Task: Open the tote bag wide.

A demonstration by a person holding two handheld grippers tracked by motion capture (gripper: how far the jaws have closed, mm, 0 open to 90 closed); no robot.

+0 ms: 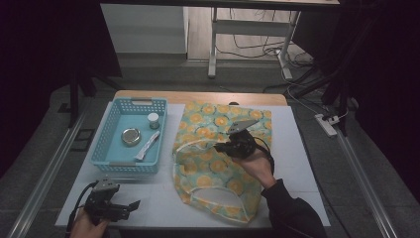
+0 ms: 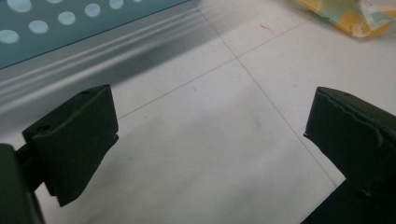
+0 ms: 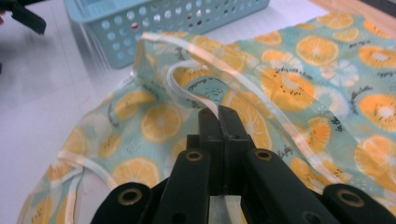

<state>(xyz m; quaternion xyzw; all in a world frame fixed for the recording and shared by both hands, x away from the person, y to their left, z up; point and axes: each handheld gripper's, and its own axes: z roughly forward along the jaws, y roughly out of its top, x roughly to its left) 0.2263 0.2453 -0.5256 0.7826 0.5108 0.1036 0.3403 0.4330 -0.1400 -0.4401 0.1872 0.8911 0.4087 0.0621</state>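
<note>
The right claw [image 1: 221, 147] hangs above the middle of a fabric bag [image 1: 218, 163] printed with orange slices on pale green, which lies spread over the white surface [image 1: 297, 148] to the right of a blue basket [image 1: 111, 124]. In the right gripper view its jaws are pressed together on a pale strap [image 3: 187, 91] of the bag: the strap loops up from the cloth and runs straight into the tips of the right claw [image 3: 218, 111], so the cloth near the basket stands lifted in a fold while the rest lies flat below and around the jaws.

The left claw [image 1: 130, 205] rests low at the near left corner of the surface, well apart from the bag, just in front of the basket. In the left gripper view the left claw [image 2: 210, 135] stands spread wide with bare white surface between the jaws; an edge of the bag shows at the top right corner, far off.

Inside the basket lie a round tin [image 1: 131, 136], a small jar [image 1: 153, 119] and a white packet [image 1: 147, 147].
</note>
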